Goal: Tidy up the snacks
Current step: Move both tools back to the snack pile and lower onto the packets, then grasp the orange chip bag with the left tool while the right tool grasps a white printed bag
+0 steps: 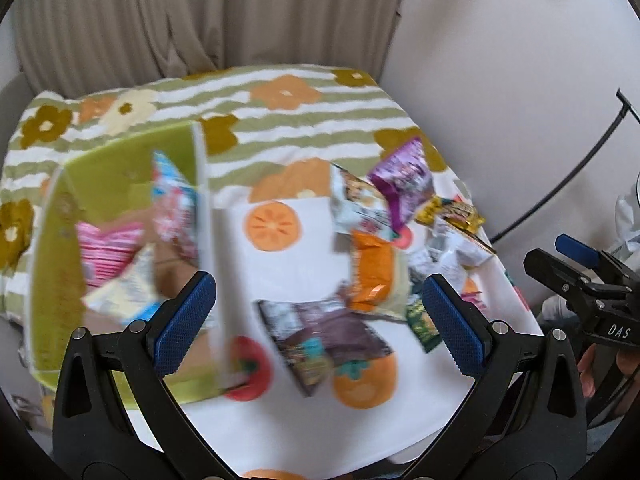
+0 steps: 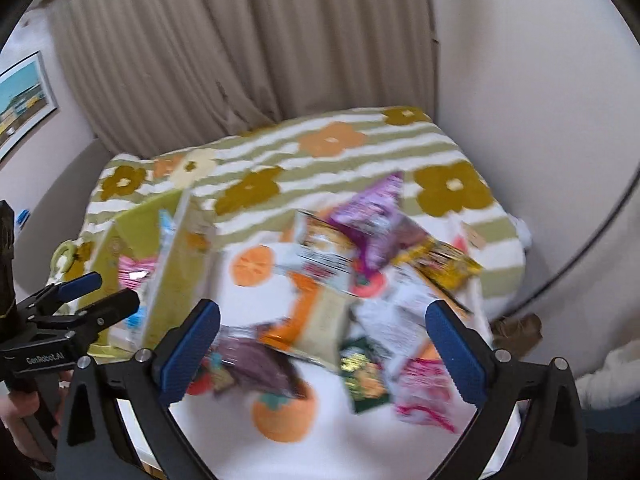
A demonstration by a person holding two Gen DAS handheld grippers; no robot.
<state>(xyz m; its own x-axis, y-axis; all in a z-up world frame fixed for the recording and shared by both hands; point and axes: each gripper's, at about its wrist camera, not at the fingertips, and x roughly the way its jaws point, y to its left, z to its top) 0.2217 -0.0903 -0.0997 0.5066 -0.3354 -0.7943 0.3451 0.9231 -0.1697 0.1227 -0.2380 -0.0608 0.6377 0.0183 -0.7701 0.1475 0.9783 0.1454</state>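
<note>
Both grippers, left gripper (image 1: pixel 320 320) and right gripper (image 2: pixel 322 344), gape empty. Right should clamp one packet's edge, orange packet (image 2: pixel 304 312) beside green box (image 2: pixel 132 220), not the heap.

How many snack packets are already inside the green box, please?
3 visible in the box: a pink one, a blue-and-red one, a pale one. Blur may hide others.

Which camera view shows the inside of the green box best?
The left wrist view: the green box faces the camera, with packets visible inside. The right wrist view shows it side-on, smaller, its contents mostly hidden behind a wall.
</note>
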